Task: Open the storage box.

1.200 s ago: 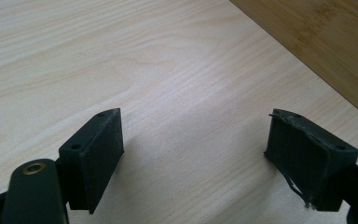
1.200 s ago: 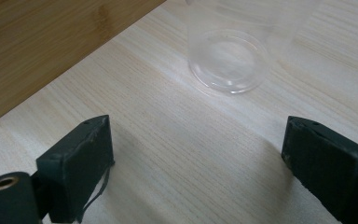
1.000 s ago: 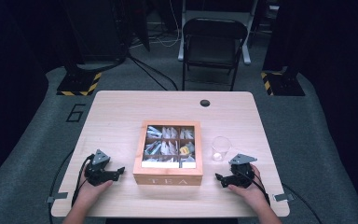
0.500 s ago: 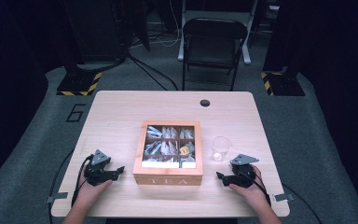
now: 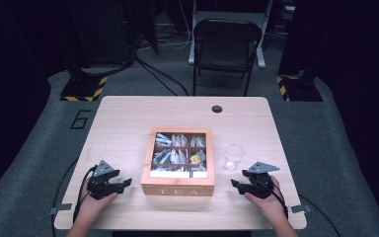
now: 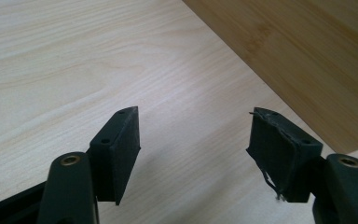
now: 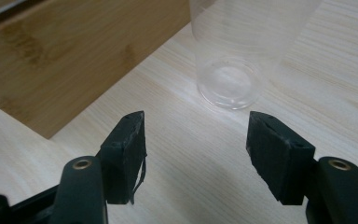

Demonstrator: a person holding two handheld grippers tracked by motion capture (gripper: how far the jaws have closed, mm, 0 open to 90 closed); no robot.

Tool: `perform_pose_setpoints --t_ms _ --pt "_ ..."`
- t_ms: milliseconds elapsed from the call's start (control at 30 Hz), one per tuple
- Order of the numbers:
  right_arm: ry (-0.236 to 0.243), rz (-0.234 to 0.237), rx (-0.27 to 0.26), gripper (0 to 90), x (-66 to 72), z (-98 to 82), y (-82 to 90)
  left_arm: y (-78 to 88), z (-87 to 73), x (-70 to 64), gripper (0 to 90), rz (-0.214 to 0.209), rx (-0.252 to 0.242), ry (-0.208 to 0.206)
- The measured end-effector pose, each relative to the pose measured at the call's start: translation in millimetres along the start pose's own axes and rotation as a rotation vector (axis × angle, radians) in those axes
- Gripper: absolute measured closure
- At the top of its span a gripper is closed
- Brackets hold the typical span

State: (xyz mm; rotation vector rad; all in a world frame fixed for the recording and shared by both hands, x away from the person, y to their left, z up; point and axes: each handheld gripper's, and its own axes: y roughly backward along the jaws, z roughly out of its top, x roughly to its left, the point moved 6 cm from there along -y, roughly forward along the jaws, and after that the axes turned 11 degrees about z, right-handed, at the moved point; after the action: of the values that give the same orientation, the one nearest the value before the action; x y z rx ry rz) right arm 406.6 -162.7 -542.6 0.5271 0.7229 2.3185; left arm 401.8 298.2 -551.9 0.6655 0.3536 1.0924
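A wooden tea box (image 5: 180, 190) marked TEA stands at the table's middle front, with several sachets showing through its glass lid. A clear empty cup (image 5: 234, 157) stands just right of it. My left gripper (image 5: 126, 183) rests on the table left of the box, pointing at its side wall (image 6: 303, 60). Its jaws (image 6: 194, 133) have just been closing and stand apart with nothing between them. My right gripper (image 5: 234, 183) lies right of the box, below the cup. Its jaws (image 7: 196, 135) have also been closing; they are empty, with the cup (image 7: 228, 79) just ahead.
The light wooden table (image 5: 128, 123) has a dark cable hole (image 5: 217, 108) near its far edge. A black folding chair (image 5: 224, 47) stands behind the table. Cables trail from both grippers over the front corners. The box's side (image 7: 65, 60) lies left of the right jaws.
Both pairs of jaws look a little narrower than before. Neither hand has shifted, and the box and cup stay put.
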Motion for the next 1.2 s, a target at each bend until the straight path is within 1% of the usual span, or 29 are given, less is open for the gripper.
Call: perform_pose_setpoints --t_ms 67,133,167,200,233,267,300,333,367,400,467,500,567,600,633,667,700,767,800,867,900,933,967,1000,1067,1100,1133,1167,1200 --pt "0.001 0.002 0.001 37.7 1.5 1.0 0.6 2.1 0.8 -2.9 34.5 -0.014 0.001 0.014" --pt "0.006 -0.009 0.004 38.1 3.4 2.2 1.5 3.5 1.8 -5.2 35.0 -0.015 0.002 0.012" --pt "0.008 -0.004 0.002 38.6 4.5 3.2 1.9 4.9 2.5 -5.7 35.0 -0.02 0.007 0.004" --pt "0.015 0.002 0.001 38.7 5.2 3.9 2.6 5.5 3.5 -7.4 35.0 -0.021 -0.002 0.01" --pt "0.008 -0.004 0.001 38.7 6.3 4.4 3.9 7.5 4.4 -7.9 35.0 -0.025 0.001 0.003" --pt "0.008 -0.003 -0.003 38.7 7.2 5.1 4.7 8.3 5.5 -9.1 35.0 -0.023 -0.01 0.011" --pt "0.005 0.0 -0.003 38.7 8.3 5.3 5.6 10.2 5.9 -10.5 35.0 -0.031 -0.009 0.013" --pt "0.0 0.001 -0.003 38.9 9.4 5.1 7.1 11.7 6.3 -11.6 35.0 -0.038 -0.011 0.011" --pt "-0.003 0.008 -0.011 38.9 11.0 5.1 7.4 13.3 6.8 -12.3 35.3 -0.044 -0.009 -0.001" --pt "0.002 0.008 0.002 38.8 11.8 4.9 9.0 14.7 7.4 -13.1 35.3 -0.042 -0.015 -0.009" --pt "0.002 0.006 0.003 38.5 14.1 5.9 11.2 17.4 9.3 -15.6 35.1 -0.038 -0.026 -0.017" --pt "0.001 0.007 -0.007 38.8 15.3 6.5 11.9 19.4 10.3 -16.5 34.9 -0.037 -0.031 -0.02" --pt "-0.004 0.019 -0.007 38.8 18.7 8.0 13.8 23.4 12.4 -19.7 34.6 -0.05 -0.041 -0.021" --pt "-0.004 0.029 -0.009 38.9 20.8 8.7 14.4 24.9 13.2 -20.5 34.5 -0.047 -0.044 -0.035" --pt "-0.01 0.03 -0.004 38.9 23.0 9.4 15.2 25.6 14.0 -22.2 34.4 -0.044 -0.051 -0.036" --pt "-0.004 0.036 -0.007 38.9 24.8 10.3 15.6 25.6 14.0 -22.2 34.4 -0.044 -0.051 -0.036" --pt "-0.004 0.043 -0.004 39.4 27.1 11.2 15.9 28.5 15.2 -24.0 34.3 -0.053 -0.043 -0.052" --pt "0.005 0.052 -0.001 39.6 31.2 14.5 17.5 29.6 16.1 -25.4 34.3 -0.057 -0.044 -0.048" --pt "0.008 0.065 -0.004 40.3 34.6 17.1 18.4 32.4 18.0 -27.5 34.5 -0.061 -0.045 -0.061" --pt "0.012 0.079 -0.008 41.0 39.6 20.8 20.4 35.3 19.3 -30.0 35.9 -0.067 -0.045 -0.063" --pt "0.012 0.079 -0.008 41.0 39.6 20.8 20.4 35.3 19.3 -30.0 36.9 -0.067 -0.045 -0.063" --pt "0.021 0.088 -0.012 41.1 45.6 24.3 22.3 36.6 20.4 -31.1 37.3 -0.069 -0.054 -0.062" --pt "0.021 0.088 -0.012 41.1 45.6 24.3 22.3 38.1 20.8 -32.0 37.3 -0.08 -0.052 -0.055" --pt "0.024 0.104 -0.008 41.2 50.4 25.7 23.0 40.8 21.9 -33.6 37.7 -0.096 -0.055 -0.053" --pt "0.037 0.111 -0.006 41.2 53.9 26.7 22.7 41.6 22.7 -34.0 38.0 -0.095 -0.063 -0.053" --pt "0.043 0.113 -0.003 41.2 55.8 27.4 22.6 43.3 23.9 -35.7 37.9 -0.098 -0.069 -0.041" --pt "0.039 0.119 -0.006 41.2 58.1 28.1 22.3 45.5 24.1 -35.6 38.0 -0.108 -0.057 -0.052" --pt "0.052 0.123 -0.003 41.3 59.2 28.9 22.4 45.5 24.1 -35.6 37.9 -0.108 -0.057 -0.052" --pt "0.053 0.124 -0.003 41.5 61.3 30.0 22.6 46.6 25.2 -37.6 37.9 -0.105 -0.072 -0.05"
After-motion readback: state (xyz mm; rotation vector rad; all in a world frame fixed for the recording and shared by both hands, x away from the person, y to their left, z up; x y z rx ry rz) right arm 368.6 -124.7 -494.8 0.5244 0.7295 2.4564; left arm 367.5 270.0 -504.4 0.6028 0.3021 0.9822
